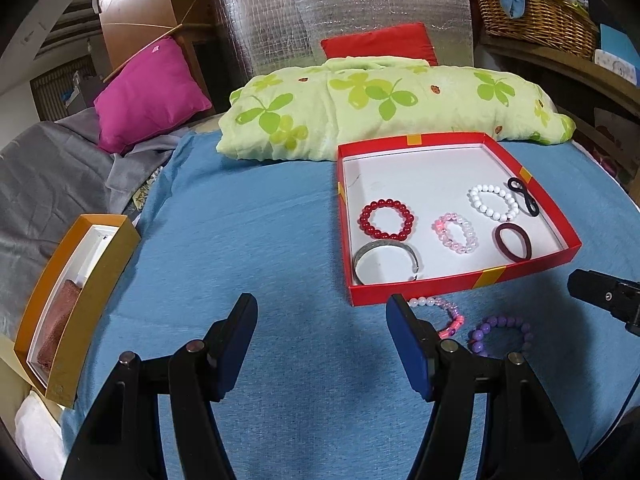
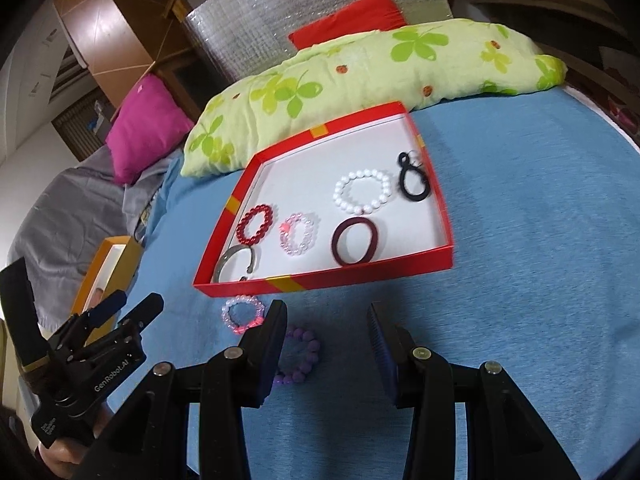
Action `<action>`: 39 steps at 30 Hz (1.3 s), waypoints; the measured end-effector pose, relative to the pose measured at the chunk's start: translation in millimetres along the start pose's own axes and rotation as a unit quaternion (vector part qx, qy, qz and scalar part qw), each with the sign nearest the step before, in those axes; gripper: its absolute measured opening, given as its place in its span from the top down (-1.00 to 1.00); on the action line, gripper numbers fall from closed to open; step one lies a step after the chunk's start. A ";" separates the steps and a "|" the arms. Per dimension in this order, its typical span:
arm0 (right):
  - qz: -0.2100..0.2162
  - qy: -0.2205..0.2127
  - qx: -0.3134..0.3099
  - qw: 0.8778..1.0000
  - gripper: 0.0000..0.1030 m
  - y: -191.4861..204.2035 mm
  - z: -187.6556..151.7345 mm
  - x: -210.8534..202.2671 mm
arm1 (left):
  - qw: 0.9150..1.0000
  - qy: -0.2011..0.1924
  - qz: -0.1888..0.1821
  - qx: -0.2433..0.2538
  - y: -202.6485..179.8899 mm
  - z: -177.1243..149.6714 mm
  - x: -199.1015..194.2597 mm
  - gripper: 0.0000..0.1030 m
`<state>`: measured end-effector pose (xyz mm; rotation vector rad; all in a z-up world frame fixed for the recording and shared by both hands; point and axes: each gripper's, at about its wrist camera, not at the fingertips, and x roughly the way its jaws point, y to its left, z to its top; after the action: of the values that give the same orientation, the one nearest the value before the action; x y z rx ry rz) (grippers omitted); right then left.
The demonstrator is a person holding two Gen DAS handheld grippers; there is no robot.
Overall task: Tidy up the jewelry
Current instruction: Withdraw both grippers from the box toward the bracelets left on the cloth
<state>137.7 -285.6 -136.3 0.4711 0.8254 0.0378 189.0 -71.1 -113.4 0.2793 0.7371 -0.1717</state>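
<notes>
A red box (image 1: pixel 424 290) (image 2: pixel 320 283) lies on the blue sheet. It holds a red bead bracelet (image 1: pixel 387 219), a pink bead bracelet (image 1: pixel 456 233), a white bead bracelet (image 1: pixel 494 202), a maroon hair tie (image 1: pixel 513 242), a black hair tie (image 1: pixel 523 196) and a silver bangle (image 1: pixel 386 260). In front of the box lie a pink-white bracelet (image 1: pixel 444 314) (image 2: pixel 243 314) and a purple bead bracelet (image 1: pixel 502 334) (image 2: pixel 302 354). My left gripper (image 1: pixel 322 314) (image 2: pixel 136 304) hangs open over bare sheet, left of both. My right gripper (image 2: pixel 326 318) is open with nothing between its fingers, and its left finger hides part of the purple bracelet.
An orange box (image 1: pixel 100 276) (image 2: pixel 110 258) with a brown pouch sits at the left edge of the bed. A green clover quilt (image 1: pixel 360 112) lies behind the red box, a magenta pillow (image 1: pixel 148 92) at back left. A wicker basket (image 1: pixel 536 12) stands on a shelf at right.
</notes>
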 end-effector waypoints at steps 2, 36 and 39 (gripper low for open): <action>0.002 0.006 -0.005 1.000 0.14 4.1 -1.4 4.2 | 1.000 0.001 0.001 0.002 1.3 -0.6 0.4 -0.32; -0.047 0.071 -0.089 0.992 0.69 23.7 -32.0 46.7 | 0.998 0.061 -0.028 0.022 -6.1 -8.9 26.9 -0.32; -0.063 0.065 -0.078 0.993 0.69 15.6 -27.4 44.4 | 0.997 0.068 -0.033 0.023 -8.4 -10.3 29.0 -0.32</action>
<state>150.8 -251.5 -176.7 0.2694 0.9699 0.0161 201.5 -77.6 -142.0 0.3120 0.8792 -0.2348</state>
